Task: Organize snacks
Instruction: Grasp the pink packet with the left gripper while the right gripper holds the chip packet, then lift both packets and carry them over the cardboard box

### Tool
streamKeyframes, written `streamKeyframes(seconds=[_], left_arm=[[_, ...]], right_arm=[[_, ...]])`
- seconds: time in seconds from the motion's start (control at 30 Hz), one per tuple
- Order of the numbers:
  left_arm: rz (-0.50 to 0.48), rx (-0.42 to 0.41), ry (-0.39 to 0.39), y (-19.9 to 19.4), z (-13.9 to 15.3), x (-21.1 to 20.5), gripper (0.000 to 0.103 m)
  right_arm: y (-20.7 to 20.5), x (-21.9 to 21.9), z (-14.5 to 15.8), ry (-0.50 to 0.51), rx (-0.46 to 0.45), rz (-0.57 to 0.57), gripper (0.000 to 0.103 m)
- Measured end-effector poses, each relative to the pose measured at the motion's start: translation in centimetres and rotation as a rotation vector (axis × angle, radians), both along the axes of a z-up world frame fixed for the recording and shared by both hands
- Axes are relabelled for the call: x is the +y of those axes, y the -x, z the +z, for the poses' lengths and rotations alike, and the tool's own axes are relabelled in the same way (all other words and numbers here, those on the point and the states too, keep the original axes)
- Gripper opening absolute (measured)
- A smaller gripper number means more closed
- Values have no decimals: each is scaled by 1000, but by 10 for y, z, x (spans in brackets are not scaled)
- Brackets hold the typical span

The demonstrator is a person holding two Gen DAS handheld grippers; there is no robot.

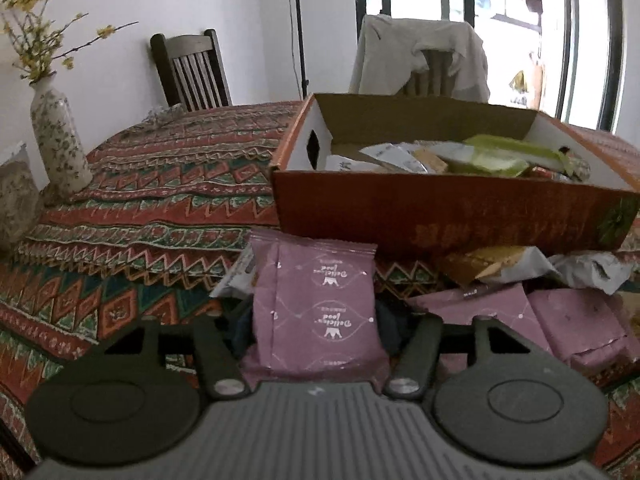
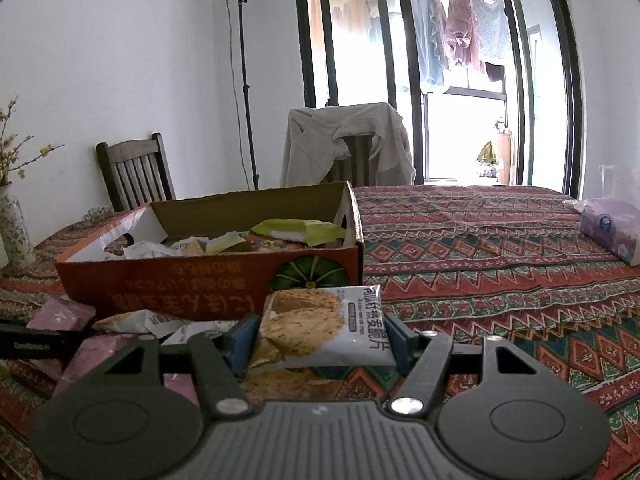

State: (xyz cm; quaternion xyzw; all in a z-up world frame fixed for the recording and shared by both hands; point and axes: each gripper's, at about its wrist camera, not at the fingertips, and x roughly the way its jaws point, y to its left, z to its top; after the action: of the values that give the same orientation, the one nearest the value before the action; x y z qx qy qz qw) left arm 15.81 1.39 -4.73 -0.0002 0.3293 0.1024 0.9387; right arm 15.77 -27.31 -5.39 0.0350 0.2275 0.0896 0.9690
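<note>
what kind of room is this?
Likely a home dining room: a table under a patterned cloth, wooden chairs around it, and laundry hanging outside the glass doors.

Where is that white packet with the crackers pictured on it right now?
In the right wrist view, the white cracker-print snack packet sits between the right gripper fingers, just in front of the orange cardboard box, near its pumpkin picture.
</note>
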Motion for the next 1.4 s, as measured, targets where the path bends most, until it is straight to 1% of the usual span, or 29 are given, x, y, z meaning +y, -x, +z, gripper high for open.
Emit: streamKeyframes(seconds=[0.23,0.43,0.7,0.83,1.07,1.23,1.4], left_arm=[[-19,-61,20,23,15,2,61],[-32,-121,43,40,37,5,61],[-67,-208,74,48,68,4,61],[-91,-241,75,40,84,-2,61],[-130,-280,97,11,105,-11,61],[-145,-289,120,-15,113,-15,61],[-136,-292,144,-44,115,-12,61]], right_arm=[[7,-2,4,-10,-46,-4,65],[12,-2,10,-2,-85,-24,65],[20,-2,33,11,-151,-33,65],[14,0,48,5,-176,-23,65],[-4,16,72,6,-213,5,65],[-25,32,86,7,-236,24,65],[-51,49,97,7,-252,36,65]])
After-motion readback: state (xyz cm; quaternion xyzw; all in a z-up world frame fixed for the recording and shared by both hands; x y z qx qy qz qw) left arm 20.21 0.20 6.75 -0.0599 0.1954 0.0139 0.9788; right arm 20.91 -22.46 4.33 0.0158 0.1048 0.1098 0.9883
